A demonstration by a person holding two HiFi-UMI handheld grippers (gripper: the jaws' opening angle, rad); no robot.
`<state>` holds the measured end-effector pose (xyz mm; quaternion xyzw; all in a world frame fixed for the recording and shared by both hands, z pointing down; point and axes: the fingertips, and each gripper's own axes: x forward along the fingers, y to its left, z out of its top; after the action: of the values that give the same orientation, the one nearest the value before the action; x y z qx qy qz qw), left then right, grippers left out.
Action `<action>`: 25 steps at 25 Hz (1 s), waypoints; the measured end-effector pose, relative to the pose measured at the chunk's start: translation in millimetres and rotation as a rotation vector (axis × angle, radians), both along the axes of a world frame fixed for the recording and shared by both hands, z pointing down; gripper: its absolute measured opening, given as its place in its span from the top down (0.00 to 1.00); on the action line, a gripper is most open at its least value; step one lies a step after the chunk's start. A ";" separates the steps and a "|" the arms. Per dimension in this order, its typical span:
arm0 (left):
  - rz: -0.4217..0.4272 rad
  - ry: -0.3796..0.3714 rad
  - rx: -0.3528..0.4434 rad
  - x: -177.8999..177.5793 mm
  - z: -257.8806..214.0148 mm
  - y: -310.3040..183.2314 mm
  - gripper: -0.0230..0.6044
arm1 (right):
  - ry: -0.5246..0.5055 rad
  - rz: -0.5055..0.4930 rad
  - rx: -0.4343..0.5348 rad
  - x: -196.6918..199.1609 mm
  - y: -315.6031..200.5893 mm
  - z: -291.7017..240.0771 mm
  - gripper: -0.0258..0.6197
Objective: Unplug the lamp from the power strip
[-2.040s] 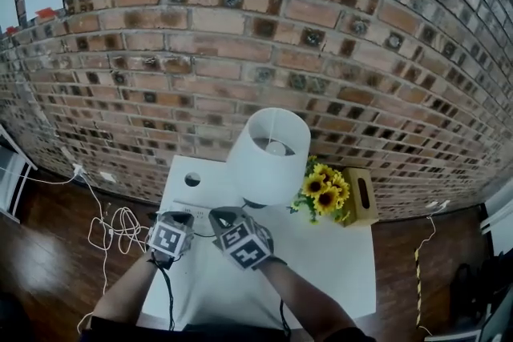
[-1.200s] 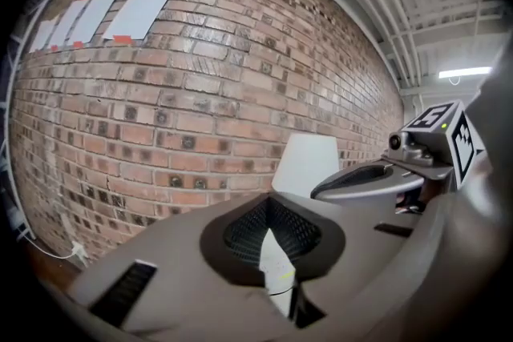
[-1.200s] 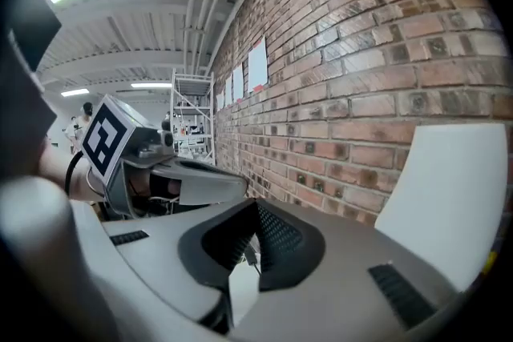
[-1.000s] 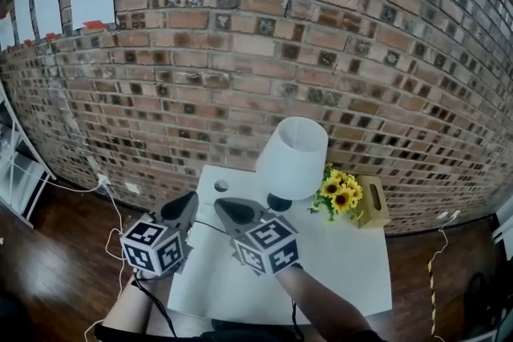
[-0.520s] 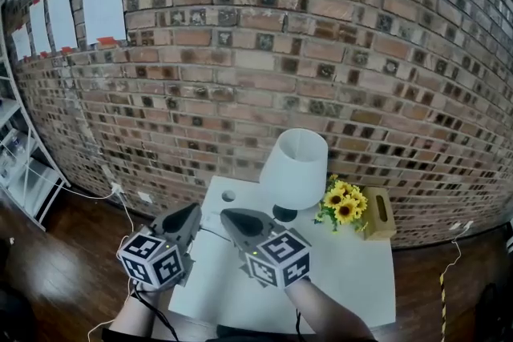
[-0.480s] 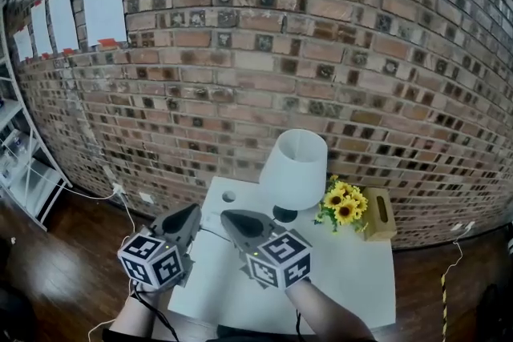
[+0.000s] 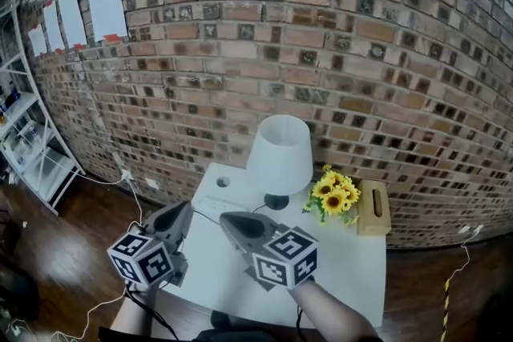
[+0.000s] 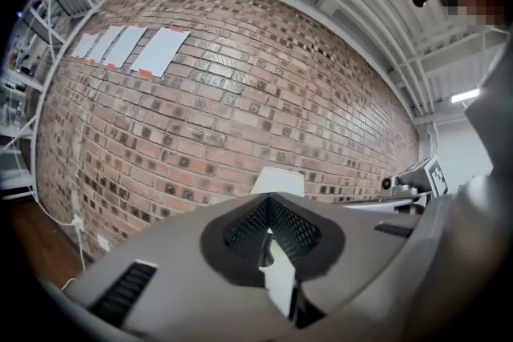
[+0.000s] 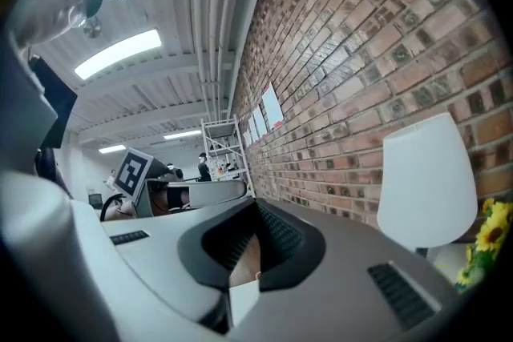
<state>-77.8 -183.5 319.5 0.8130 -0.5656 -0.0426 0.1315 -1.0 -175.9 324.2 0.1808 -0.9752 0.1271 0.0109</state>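
The lamp, with its white shade (image 7: 279,154) and dark base (image 7: 276,202), stands at the back of the white table (image 7: 345,268). A white power strip (image 7: 212,207) seems to lie left of the base; its plug is too small to make out. My left gripper (image 7: 183,209) is held above the table's left edge, shut and empty. My right gripper (image 7: 228,219) is beside it, also shut and empty, pointing toward the lamp. The left gripper view shows the jaws (image 8: 268,198) met below the shade (image 8: 279,181). The right gripper view has the shade (image 9: 425,180) off to the right of the jaws (image 9: 255,208).
Sunflowers (image 7: 330,192) and a wooden tissue box (image 7: 373,208) stand right of the lamp. A brick wall (image 7: 321,52) rises behind the table. White cable (image 7: 132,190) trails on the floor at left, near a white shelf (image 7: 36,148). A round hole (image 7: 223,181) is in the table top.
Both grippers have lifted away from the table near the power strip and come closer to the camera. The head view has pulled back and swung, showing more wall and the shelf.
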 end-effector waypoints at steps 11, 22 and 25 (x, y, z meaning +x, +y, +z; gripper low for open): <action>-0.114 0.037 -0.019 40.2 -20.9 56.4 0.96 | -0.100 -0.116 -0.050 43.7 31.6 -12.2 0.98; -0.278 -0.091 -0.028 5.3 -18.9 109.6 0.96 | -0.096 -0.237 -0.110 25.0 62.6 6.2 0.98; -0.288 -0.105 -0.032 1.8 -16.4 118.6 0.96 | -0.089 -0.269 -0.116 16.1 70.5 11.5 0.98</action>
<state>-76.0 -64.9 303.1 0.7223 -0.6831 -0.0095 0.1072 15.0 -105.4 335.7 0.0418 -0.9812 0.1884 -0.0051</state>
